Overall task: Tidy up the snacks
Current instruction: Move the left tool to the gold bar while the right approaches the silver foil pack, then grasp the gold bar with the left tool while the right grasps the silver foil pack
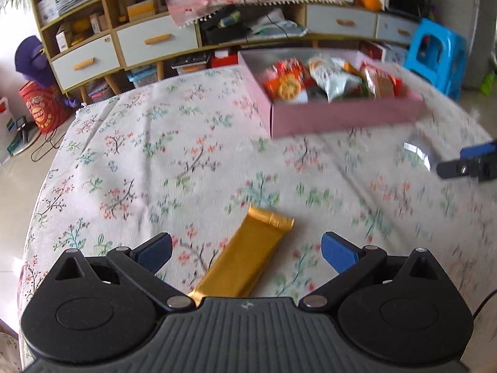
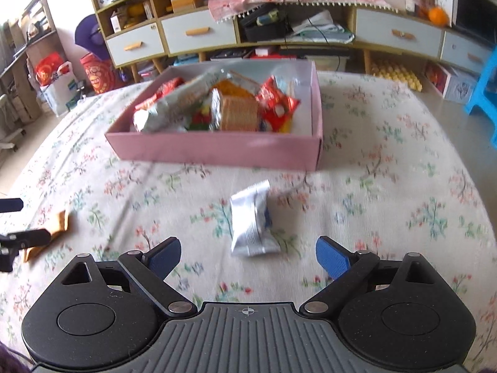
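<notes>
A gold snack bar lies on the floral tablecloth between the spread fingers of my open left gripper; it also shows in the right wrist view. A silver snack packet lies just ahead of my open right gripper; it shows blurred in the left wrist view. A pink box holding several snack packs sits further back on the table; it also shows in the right wrist view. Both grippers are empty.
The table is covered by a floral cloth. Behind it stand a wooden cabinet with white drawers and a blue plastic stool. The left gripper's fingers show at the right wrist view's left edge.
</notes>
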`<move>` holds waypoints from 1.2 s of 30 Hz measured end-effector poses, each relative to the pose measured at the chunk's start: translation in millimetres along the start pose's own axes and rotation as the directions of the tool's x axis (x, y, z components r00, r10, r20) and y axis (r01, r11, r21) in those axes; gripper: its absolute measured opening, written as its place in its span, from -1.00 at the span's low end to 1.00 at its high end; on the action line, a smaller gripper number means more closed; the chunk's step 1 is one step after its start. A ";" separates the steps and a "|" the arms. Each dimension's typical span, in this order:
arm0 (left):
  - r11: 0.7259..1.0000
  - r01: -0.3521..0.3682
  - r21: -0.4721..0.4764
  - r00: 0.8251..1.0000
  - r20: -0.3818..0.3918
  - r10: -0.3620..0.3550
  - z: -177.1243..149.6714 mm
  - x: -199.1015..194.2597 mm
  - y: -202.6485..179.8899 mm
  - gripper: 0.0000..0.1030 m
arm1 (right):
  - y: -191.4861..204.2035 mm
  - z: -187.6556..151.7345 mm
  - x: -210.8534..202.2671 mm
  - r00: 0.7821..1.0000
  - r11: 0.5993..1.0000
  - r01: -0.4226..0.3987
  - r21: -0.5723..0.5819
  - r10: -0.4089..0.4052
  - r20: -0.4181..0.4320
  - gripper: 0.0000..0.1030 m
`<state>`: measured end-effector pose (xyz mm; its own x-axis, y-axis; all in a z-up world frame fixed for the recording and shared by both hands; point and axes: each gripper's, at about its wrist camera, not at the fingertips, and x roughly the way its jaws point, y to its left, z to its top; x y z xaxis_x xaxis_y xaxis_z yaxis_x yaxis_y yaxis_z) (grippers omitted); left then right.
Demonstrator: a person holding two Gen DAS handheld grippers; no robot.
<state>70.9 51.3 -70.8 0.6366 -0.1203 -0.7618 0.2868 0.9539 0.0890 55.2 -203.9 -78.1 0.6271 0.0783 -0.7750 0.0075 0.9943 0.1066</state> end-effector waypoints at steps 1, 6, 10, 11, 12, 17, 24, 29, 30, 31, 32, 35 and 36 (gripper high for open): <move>1.000 0.000 0.006 1.000 -0.005 0.000 -2.9 0.6 0.7 0.99 | -2.0 -2.5 1.1 1.000 1.000 0.004 -0.002 -0.004 -0.010 0.85; 1.000 0.013 -0.004 1.000 -0.024 -0.014 -20.0 3.9 15.3 0.99 | -7.5 -15.5 7.1 0.999 0.999 0.032 -0.041 -0.033 -0.011 0.85; 0.999 0.042 -0.030 0.999 -0.022 -0.042 -31.4 4.9 26.4 0.99 | -2.0 -22.4 9.3 0.999 0.991 0.045 -0.123 -0.043 0.015 0.93; 0.998 0.047 -0.034 0.999 -0.019 -0.048 -32.2 4.7 27.9 0.99 | -1.5 -24.2 9.8 0.999 0.990 0.044 -0.136 -0.040 0.027 0.95; 0.998 0.055 -0.039 0.998 -0.015 -0.056 -33.2 4.8 29.1 0.99 | -1.0 -25.7 10.1 0.999 0.989 0.039 -0.142 -0.034 0.039 0.98; 0.996 0.086 -0.027 0.996 -0.001 -0.086 -34.8 6.5 31.5 1.00 | 0.0 -27.0 13.0 0.997 0.987 0.015 -0.161 -0.001 0.084 1.00; 0.993 0.115 -0.006 0.993 0.008 -0.115 -32.9 9.0 28.7 0.97 | -0.5 -21.4 21.6 0.991 0.985 0.005 -0.173 0.018 0.130 1.00; 0.991 0.137 0.014 0.990 0.024 -0.137 -31.9 4.5 27.0 0.58 | -1.5 -16.4 26.3 0.991 0.984 0.001 -0.180 0.023 0.134 1.00; 0.991 0.137 0.012 0.990 0.026 -0.137 -31.3 3.8 26.4 0.54 | -1.8 -15.4 27.1 0.991 0.984 0.001 -0.181 0.024 0.134 1.00; 0.990 0.138 0.010 0.990 0.024 -0.139 -29.7 3.8 25.8 0.46 | -1.9 -14.9 27.4 0.991 0.984 0.001 -0.181 0.024 0.134 1.00; 0.990 0.142 0.009 0.990 0.020 -0.142 -28.5 3.4 25.3 0.38 | -2.1 -14.6 27.7 0.991 0.983 0.001 -0.181 0.024 0.134 1.00; 0.989 0.145 0.003 0.989 0.011 -0.145 -25.3 2.2 24.3 0.06 | -2.3 -13.9 27.9 0.991 0.982 0.000 -0.187 0.026 0.134 1.00; 0.990 0.143 -0.002 0.990 0.007 -0.143 -24.4 2.0 23.7 -0.02 | -2.3 -13.9 28.1 0.991 0.982 -0.001 -0.187 0.026 0.133 1.00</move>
<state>61.5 80.4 -85.9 0.5940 -0.2571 -0.7623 0.3736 0.9273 -0.0216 62.0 -203.0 -108.8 0.7252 0.0936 -0.6821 -0.1386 0.9903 -0.0115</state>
